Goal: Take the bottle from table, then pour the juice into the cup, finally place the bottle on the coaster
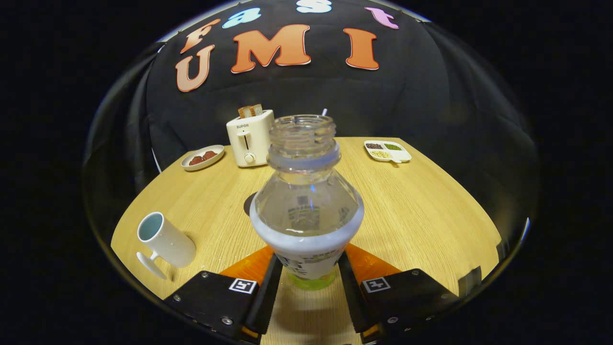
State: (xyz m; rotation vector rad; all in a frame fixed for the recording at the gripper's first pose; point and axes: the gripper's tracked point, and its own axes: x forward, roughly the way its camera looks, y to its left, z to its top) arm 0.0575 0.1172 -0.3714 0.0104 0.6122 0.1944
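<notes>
An uncapped clear plastic bottle (305,206) with a white label and a little green juice at its base stands upright between my fingers. My gripper (306,282) is shut on the bottle, both pads pressing its labelled lower body. A white cup (165,242) with a handle stands on the wooden table (421,211), off to the left of my fingers. A dark round coaster (250,203) lies on the table just behind the bottle on its left side, mostly hidden by it.
A cream toaster (249,138) with toast in it stands at the table's far side. To its left is a small plate (202,157) with brown pieces. A white divided dish (387,151) of grains lies at the far right.
</notes>
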